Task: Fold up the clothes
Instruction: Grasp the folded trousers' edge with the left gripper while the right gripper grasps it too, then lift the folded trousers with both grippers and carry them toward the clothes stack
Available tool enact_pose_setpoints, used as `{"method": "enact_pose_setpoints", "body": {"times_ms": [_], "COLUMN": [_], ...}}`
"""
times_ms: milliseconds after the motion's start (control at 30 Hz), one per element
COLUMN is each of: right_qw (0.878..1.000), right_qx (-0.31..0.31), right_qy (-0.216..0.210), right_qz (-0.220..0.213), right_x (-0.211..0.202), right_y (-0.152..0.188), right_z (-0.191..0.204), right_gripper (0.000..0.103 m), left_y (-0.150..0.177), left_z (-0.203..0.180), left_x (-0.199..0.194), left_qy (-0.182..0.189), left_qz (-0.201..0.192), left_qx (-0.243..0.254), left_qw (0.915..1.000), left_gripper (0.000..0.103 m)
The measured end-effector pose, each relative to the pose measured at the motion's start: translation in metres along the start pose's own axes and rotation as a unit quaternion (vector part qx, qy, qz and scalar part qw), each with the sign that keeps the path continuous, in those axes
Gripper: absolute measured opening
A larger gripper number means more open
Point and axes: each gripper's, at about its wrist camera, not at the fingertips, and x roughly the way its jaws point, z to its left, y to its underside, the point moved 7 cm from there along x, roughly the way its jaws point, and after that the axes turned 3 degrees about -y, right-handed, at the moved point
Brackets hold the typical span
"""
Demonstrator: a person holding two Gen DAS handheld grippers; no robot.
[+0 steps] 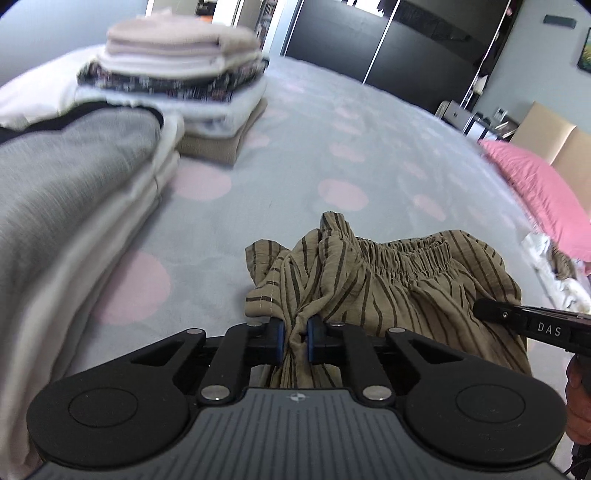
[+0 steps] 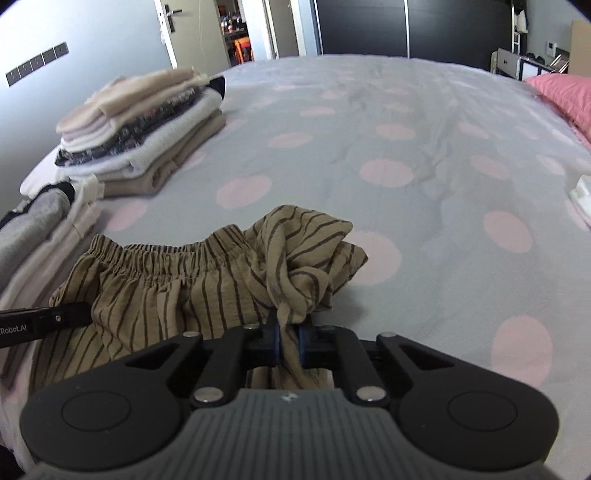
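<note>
Striped tan shorts (image 1: 388,280) with a gathered elastic waistband lie crumpled on a spotted bed (image 1: 332,147)
Left claw (image 1: 295,338) and right claw (image 2: 287,341) each clench bunched fabric; two folded stacks (image 2: 140,136) sit behind

Pink pillow (image 1: 543,192) at bed edge; dark wardrobe (image 2: 364,27); door (image 2: 168,26) behind

A home bedroom. Big bed w/ a grey bedspread dotted w/ pale pink circles (image 2: 369,122) fills most of both views; a pink pillow (image 2: 565,96) lies at its right edge. Folded laundry sits on it: a stack of beige, white & dark floral-print clothes (image 2: 144,129), plus a nearer pile topped by a grey knit (image 1: 70,177). Behind the bed: dark sliding wardrobe doors (image 2: 362,27) & a grey door w/ metal lever handle (image 2: 171,11).
</note>
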Motion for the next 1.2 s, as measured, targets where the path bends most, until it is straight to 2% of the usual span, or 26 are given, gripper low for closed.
{"method": "enact_pose_setpoints", "body": {"times_ms": [300,533,733,900,1200], "right_qw": [0.997,0.995,0.993,0.99,0.987], "right_qx": [-0.001,-0.005,-0.003,-0.014,-0.031], "right_qy": [0.022,-0.001,-0.051,-0.097,-0.147], "right_qz": [-0.07,-0.097,-0.104,-0.098,-0.056], "right_x": [-0.071,-0.105,-0.119,-0.119,-0.098], "right_y": [0.005,-0.005,-0.027,-0.053,-0.084], "right_z": [0.032,0.063,0.103,0.15,0.253], "right_gripper": [0.01,0.01,0.01,0.01,0.01], "left_y": [-0.019,-0.034,-0.064,-0.095,-0.132], "left_z": [-0.006,-0.005,0.027,0.061,0.136], "left_x": [-0.062,-0.111,-0.149,-0.181,-0.197], "left_qy": [-0.006,-0.013,-0.017,-0.04,-0.094], "left_qz": [-0.053,-0.088,-0.111,-0.124,-0.094], "left_qx": [0.018,0.036,0.042,0.067,0.09], "left_qw": [0.9984,0.9954,0.9928,0.9892,0.987], "left_gripper": [0.009,0.009,0.009,0.009,0.009]}}
